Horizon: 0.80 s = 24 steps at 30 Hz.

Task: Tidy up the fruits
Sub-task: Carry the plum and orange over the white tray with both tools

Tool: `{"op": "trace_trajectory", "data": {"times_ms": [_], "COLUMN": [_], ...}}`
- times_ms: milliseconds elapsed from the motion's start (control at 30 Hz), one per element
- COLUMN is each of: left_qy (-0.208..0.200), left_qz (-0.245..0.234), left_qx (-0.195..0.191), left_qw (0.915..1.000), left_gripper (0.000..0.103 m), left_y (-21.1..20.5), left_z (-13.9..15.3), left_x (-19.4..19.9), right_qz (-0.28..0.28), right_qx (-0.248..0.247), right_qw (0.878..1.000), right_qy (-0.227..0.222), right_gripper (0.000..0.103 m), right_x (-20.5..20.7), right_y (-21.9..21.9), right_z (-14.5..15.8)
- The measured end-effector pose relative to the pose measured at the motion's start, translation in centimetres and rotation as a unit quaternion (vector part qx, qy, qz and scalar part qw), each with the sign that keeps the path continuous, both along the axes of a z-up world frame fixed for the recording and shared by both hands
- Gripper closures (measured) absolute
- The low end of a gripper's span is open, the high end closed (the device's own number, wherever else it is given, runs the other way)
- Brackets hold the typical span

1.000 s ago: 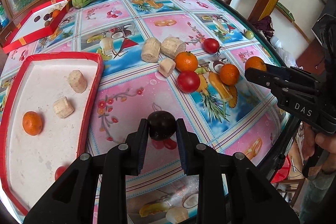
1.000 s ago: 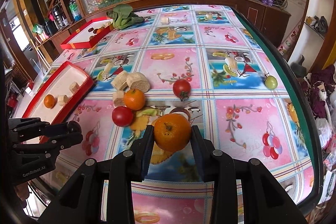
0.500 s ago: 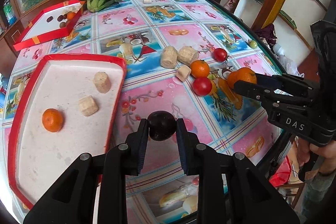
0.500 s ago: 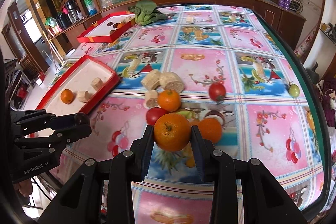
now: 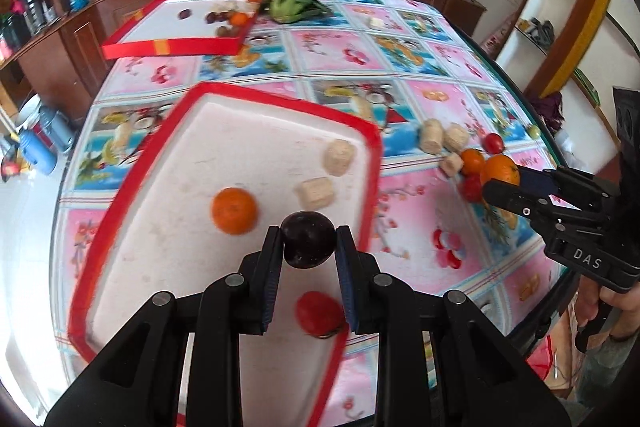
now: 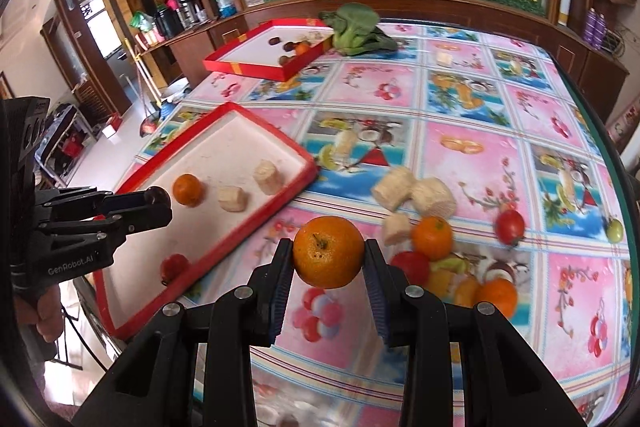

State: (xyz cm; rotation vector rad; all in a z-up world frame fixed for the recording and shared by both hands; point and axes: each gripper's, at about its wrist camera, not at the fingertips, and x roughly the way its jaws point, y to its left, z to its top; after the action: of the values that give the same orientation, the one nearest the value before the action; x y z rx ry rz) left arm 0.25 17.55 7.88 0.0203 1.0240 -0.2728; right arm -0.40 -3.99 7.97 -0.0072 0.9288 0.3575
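My left gripper (image 5: pixel 307 243) is shut on a dark plum (image 5: pixel 307 244) and hangs over the near red-rimmed white tray (image 5: pixel 120 195). On that tray lie an orange (image 5: pixel 234 210), two pale cut chunks (image 5: pixel 339 156) and a red tomato (image 5: pixel 318 311). My right gripper (image 6: pixel 328 258) is shut on an orange (image 6: pixel 328 255) above the fruit-print tablecloth, just right of the same tray (image 6: pixel 224 135). The left gripper (image 6: pixel 154 201) shows at the left of the right wrist view, over the tray. The right gripper (image 5: pixel 502 179) with its orange shows at the right of the left wrist view.
Loose on the cloth lie pale chunks (image 6: pixel 414 189), oranges (image 6: pixel 432 237), tomatoes (image 6: pixel 510 225) and a small green fruit (image 6: pixel 614 230). A second red tray (image 6: pixel 248 61) with small fruits and a leafy green vegetable (image 6: pixel 354 31) stand at the back. The table edge curves along the right.
Both grippers have moved left with their fruits. The left one now hangs over the near tray instead of the cloth; the right one has come close to the tray's right rim.
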Motion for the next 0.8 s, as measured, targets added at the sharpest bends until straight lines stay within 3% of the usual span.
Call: {"op": "trace_trajectory", "data": {"times_ms": [233, 467, 800], "left_qy": [0.016, 0.037, 0.058], "left_qz": [0.023, 0.01, -0.013], "left_qx": [-0.001, -0.013, -0.024], "left_qw": [0.9996, 0.9992, 0.998], "left_gripper": [0.079, 0.079, 0.079], "left_y": [2.4, 1.8, 0.1], "left_z": [-1.4, -2.9, -4.6], "left_x": [0.2, 1.2, 3.2], "right_qz": [0.05, 0.081, 0.106], "right_qx": [0.02, 0.048, 0.017], "right_qw": [0.999, 0.995, 0.992], "right_qy": [0.011, 0.045, 0.067], "right_gripper": [0.068, 0.068, 0.068], "right_x": [1.8, 6.2, 10.9], "right_y": [4.4, 8.5, 12.4], "right_z": [-0.2, -1.2, -3.7]}}
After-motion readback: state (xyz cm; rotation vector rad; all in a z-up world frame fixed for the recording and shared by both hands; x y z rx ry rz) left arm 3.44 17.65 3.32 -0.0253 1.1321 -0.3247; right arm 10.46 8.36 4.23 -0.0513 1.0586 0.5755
